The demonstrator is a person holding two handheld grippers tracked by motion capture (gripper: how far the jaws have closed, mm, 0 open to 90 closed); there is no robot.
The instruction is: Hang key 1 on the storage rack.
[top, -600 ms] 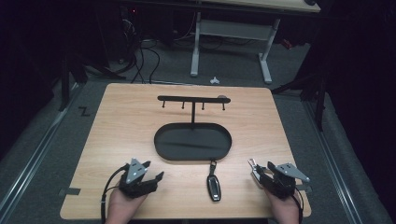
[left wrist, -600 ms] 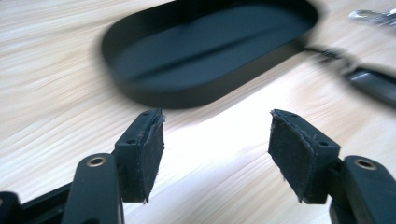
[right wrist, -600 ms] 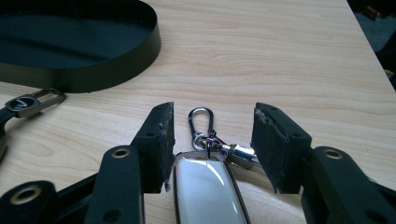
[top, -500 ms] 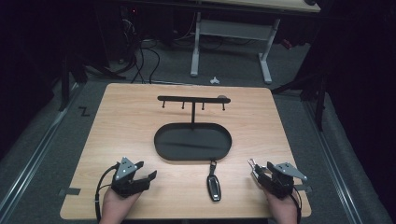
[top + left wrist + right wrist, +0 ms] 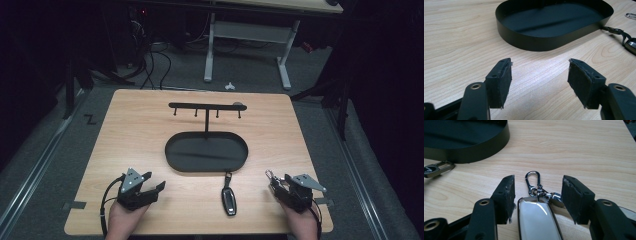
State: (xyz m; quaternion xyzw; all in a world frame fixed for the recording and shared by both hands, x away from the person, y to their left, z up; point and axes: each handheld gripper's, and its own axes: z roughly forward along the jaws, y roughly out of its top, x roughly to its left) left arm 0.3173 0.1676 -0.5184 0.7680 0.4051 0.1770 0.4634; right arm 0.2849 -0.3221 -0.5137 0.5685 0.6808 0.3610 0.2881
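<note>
On the bench [image 5: 150, 125] — right tongs [image 5: 537, 192] wide around a key fob [image 5: 537, 220], left tongs [image 5: 540, 77] open, empty — close squarely on it.

Left hand-held gripper [image 5: 150, 185] low over table, jaws wide apart, right hand-held gripper [image 5: 274, 181] likewise, jaws spread.

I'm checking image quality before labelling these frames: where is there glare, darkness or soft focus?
High view: the table is evenly lit, the room beyond it nearly black. Right gripper view: the shiny key fob between the right gripper jaws shows a bright reflection, and the jaws look slightly soft. Left gripper view: the black tray wall carries a faint sheen and casts a short shadow.
</note>
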